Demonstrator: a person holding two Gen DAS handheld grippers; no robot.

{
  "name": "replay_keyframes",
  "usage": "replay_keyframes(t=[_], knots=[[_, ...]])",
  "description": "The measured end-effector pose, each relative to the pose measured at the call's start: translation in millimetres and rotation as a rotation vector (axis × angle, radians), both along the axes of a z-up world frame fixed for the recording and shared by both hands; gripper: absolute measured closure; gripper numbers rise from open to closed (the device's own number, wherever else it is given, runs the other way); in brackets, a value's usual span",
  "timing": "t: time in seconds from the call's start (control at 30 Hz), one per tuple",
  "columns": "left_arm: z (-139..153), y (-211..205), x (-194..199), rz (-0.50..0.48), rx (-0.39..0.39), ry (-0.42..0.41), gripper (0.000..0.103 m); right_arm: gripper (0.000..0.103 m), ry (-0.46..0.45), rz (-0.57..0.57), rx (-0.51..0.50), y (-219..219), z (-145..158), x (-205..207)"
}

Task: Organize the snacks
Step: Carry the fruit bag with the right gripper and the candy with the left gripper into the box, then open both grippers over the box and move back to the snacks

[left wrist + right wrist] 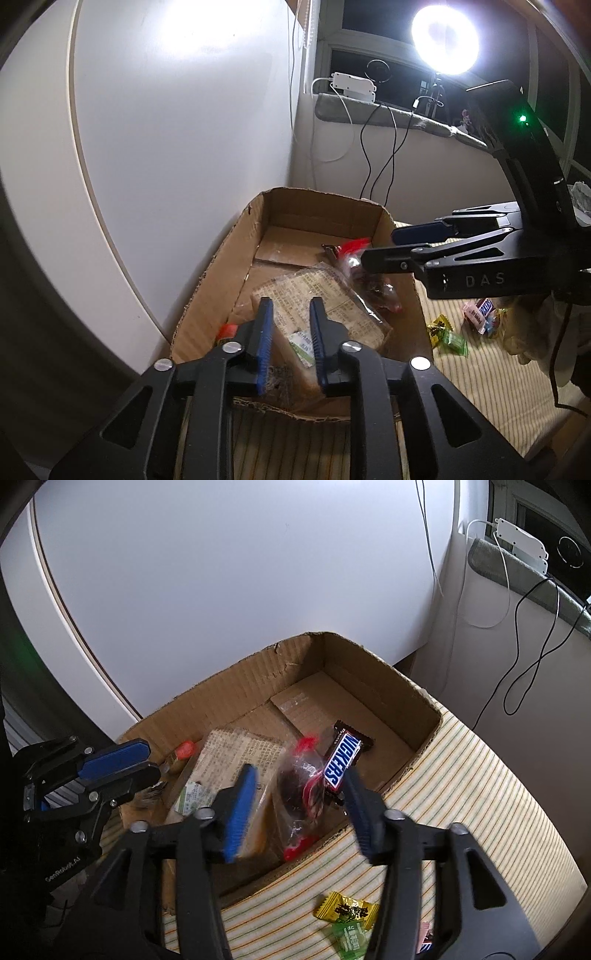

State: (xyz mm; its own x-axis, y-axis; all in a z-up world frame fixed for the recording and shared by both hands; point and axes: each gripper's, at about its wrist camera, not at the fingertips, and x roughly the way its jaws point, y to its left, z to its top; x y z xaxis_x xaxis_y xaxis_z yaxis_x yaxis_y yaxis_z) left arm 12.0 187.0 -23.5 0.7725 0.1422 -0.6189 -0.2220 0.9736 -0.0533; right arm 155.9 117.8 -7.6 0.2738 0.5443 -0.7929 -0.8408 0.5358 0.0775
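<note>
Brown box [236,686]; blue, white-lettered Snickers [341,758]; yellow candy [345,910]; green candy [349,939]; cream, green-and-orange-striped cloth [480,794]; blue-padded black fingers [240,808].

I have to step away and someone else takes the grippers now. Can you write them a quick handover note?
Left gripper: open, over the bread pack in the cardboard box.
Right gripper: open, holding nothing, above the Snickers bar and the clear red-ended bag in the box.
Done: these three are in the box.
Left: yellow candy, green candy and more wrapped snacks lie on the striped cloth.
</note>
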Motion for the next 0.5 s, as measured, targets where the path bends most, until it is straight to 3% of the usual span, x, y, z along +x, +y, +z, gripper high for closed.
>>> replay_keyframes(t=[0.07,0.37,0.5], knots=[[1.2,0.3,-0.8,0.007,0.004,-0.002,0.063,0.031,-0.015,-0.004,0.007,-1.0,2.7,-1.5],[9.0,-3.9,-9.2,0.023,0.026,-0.016,0.031,0.027,-0.038,-0.015,0.012,-10.3,11.4,-4.9],[13.8,-10.6,-12.9,0.037,0.049,-0.020,0.023,0.027,-0.042,-0.029,0.010,-21.2,15.3,-5.9]])
